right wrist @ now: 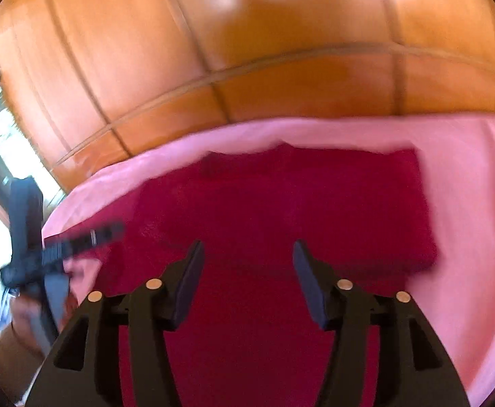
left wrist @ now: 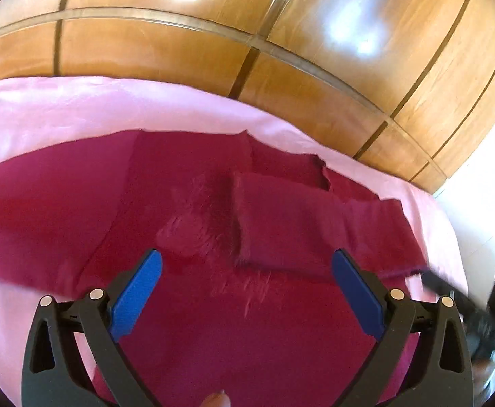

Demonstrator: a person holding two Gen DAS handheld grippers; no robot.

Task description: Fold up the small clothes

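left claw [left wrist: 246, 264]: lower centre of its frame, blue pads spread wide, nothing between | right claw [right wrist: 248, 254]: lower centre, dark pads apart, nothing between | each shows blurred at the other's frame edge

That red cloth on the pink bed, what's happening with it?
A person is folding a dark red garment spread on a pink bedsheet, using hand-held tongs in each hand. Part of the cloth already lies folded over itself. Both the left tongs and the right tongs are open above the fabric, gripping nothing. Wooden wardrobe doors stand behind the bed.
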